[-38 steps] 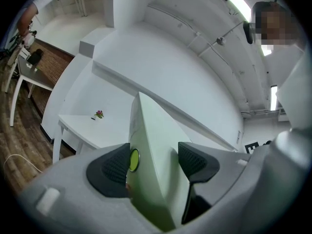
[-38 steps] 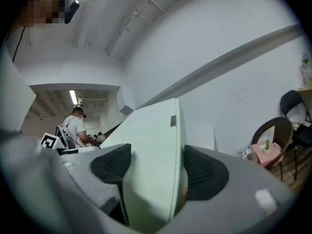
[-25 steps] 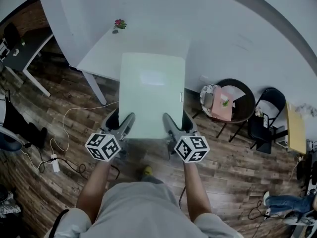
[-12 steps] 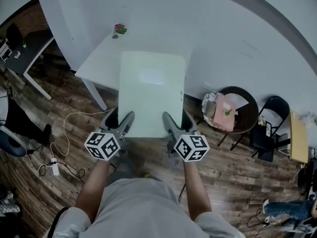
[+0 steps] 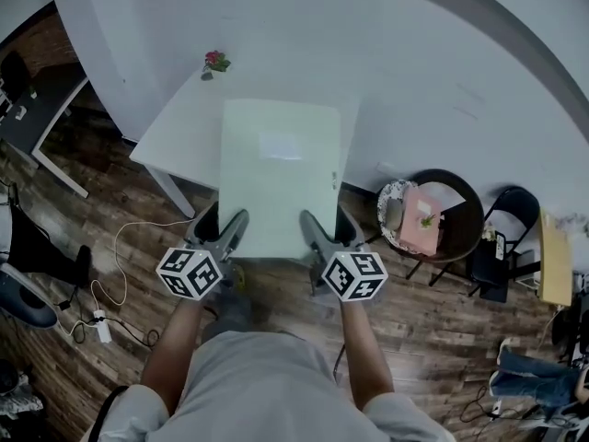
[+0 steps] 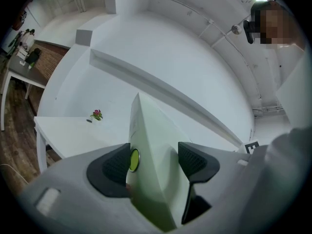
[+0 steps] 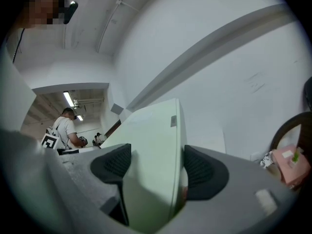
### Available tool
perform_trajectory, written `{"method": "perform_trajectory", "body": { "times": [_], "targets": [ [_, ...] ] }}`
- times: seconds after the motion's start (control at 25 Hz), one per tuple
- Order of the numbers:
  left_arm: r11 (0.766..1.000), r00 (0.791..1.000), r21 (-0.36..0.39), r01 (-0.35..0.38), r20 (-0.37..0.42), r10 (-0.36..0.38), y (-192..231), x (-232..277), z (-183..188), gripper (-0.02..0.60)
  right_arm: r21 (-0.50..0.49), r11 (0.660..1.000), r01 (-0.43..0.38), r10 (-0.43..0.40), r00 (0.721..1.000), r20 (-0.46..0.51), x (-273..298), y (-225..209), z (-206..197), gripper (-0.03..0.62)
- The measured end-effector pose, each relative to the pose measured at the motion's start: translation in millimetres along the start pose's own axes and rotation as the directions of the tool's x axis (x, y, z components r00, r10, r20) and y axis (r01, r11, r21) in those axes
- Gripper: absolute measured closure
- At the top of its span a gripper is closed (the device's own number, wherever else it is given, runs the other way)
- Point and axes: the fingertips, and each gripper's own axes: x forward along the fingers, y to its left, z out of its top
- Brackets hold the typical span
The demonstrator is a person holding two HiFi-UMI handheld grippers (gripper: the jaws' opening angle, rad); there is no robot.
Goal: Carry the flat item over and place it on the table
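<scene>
The flat green board (image 5: 279,178) is held in the air over the near edge of the white table (image 5: 178,125), its near edge pinched tight by the left gripper (image 5: 224,236) and right gripper (image 5: 320,236), and it is judged stiff, light and maybe slippery.

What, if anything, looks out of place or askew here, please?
Nothing stands out: the pale green board is gripped evenly at its near edge by the left gripper and right gripper, its far end over the white table.
</scene>
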Motion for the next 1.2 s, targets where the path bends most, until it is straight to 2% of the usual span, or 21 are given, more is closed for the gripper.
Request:
{"method": "perform_trajectory", "body": {
  "times": [0.48,0.76,0.96,1.2],
  "targets": [
    [0.999,0.998,-0.041,0.027,-0.051,-0.029,111.7,89.5,52.3,0.278,0.011,0.998,0.057,-0.057,0.998,-0.033,142.8,-4.4,18.2,0.258],
    [0.996,0.995,-0.053,0.071,-0.059,-0.074,173.2,138.5,87.9,0.278,0.001,0.995,0.098,-0.098,0.995,-0.019,220.7,-1.1,34.1,0.258],
    [0.992,0.99,-0.048,0.119,-0.071,-0.122,200.1,174.6,105.7,0.278,0.004,0.99,0.143,-0.143,0.99,0.007,257.6,-7.6,44.9,0.258],
    [0.986,0.982,-0.056,0.157,-0.097,-0.162,210.3,204.3,108.1,0.278,0.012,0.982,0.188,-0.188,0.982,0.014,274.3,-22.0,49.4,0.258]
  ]
}}
